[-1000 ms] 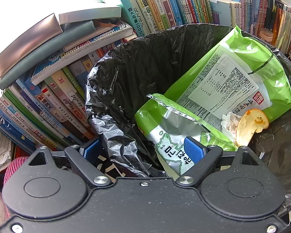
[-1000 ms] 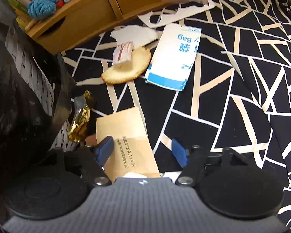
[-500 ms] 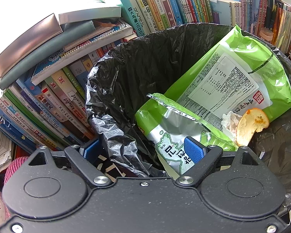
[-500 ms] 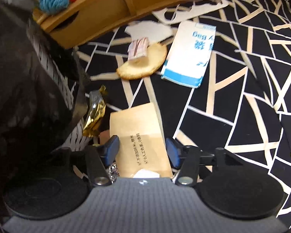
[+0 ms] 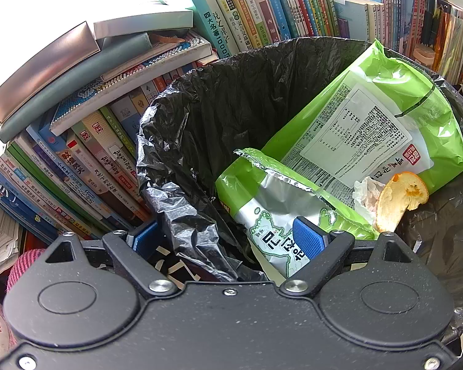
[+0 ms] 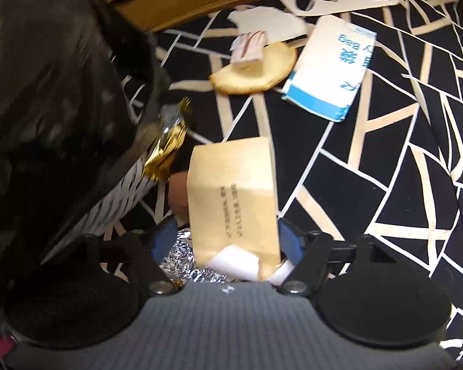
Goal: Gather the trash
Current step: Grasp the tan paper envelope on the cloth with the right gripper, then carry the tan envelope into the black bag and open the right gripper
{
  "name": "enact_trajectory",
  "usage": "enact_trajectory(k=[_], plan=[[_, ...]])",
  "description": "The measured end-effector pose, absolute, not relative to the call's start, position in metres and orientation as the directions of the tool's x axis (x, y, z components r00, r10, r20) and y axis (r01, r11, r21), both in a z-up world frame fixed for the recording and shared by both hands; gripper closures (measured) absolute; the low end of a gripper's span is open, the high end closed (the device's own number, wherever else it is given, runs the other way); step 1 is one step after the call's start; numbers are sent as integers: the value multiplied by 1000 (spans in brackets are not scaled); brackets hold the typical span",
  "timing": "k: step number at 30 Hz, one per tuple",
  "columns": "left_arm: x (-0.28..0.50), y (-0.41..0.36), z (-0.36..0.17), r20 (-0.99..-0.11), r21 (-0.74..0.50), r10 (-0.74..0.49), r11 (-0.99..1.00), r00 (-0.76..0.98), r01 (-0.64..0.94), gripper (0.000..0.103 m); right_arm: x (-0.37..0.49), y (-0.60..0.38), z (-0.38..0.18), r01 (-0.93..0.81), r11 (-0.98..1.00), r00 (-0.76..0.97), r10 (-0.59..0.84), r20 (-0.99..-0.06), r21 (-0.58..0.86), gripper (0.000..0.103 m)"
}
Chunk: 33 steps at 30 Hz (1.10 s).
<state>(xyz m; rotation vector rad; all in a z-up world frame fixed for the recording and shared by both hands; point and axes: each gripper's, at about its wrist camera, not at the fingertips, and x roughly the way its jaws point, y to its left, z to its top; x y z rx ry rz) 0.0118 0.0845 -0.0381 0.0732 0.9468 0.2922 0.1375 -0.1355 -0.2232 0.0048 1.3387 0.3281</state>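
The bin's black liner (image 5: 231, 108) holds a large green snack bag (image 5: 370, 123), a smaller green and silver bag (image 5: 271, 209), a tissue (image 5: 365, 191) and an orange peel (image 5: 401, 197). My left gripper (image 5: 225, 242) is open and straddles the crumpled liner rim. In the right wrist view a brown paper envelope (image 6: 234, 197) lies on the black patterned cloth (image 6: 385, 154). My right gripper (image 6: 225, 243) is open, with one finger on each side of the envelope's near end. Crumpled foil (image 6: 182, 256) and a white paper scrap (image 6: 234, 259) lie under that end.
A gold wrapper (image 6: 166, 151) leans against the bin (image 6: 46, 92). Farther off lie a cracker (image 6: 253, 71) with a striped wrapper (image 6: 250, 46) on it, a white and blue bag (image 6: 330, 71) and torn paper (image 6: 262, 21). Books (image 5: 92, 154) crowd behind the bin.
My right gripper has moved closer to the brown envelope, which now sits between its fingers, and foil has come into view beneath. The left gripper and bin contents have not moved.
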Motion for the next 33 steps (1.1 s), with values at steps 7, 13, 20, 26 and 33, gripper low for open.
enact_trajectory(k=[7,13,20,26,33], plan=[[12,84,-38,-788,190,279,958,548,-214,13,136,-134,-220,-215,968,259,182,-948,127,36],[12,85,-38,-788,190,279,958,548,-214,13,138,-153,-207,-122,984,331,165,-929,131,46],[12,85,-38,-789,190,279,958,548,-214,13,146,-173,-176,-18,988,444,146,-884,154,47],[12,84,-38,-788,190,279,958,548,-214,13,141,-189,-129,4,974,576,183,-796,227,47],[12,85,-38,-788,189,278,958,549,-215,13,121,-188,-73,-64,965,709,223,-669,254,47]])
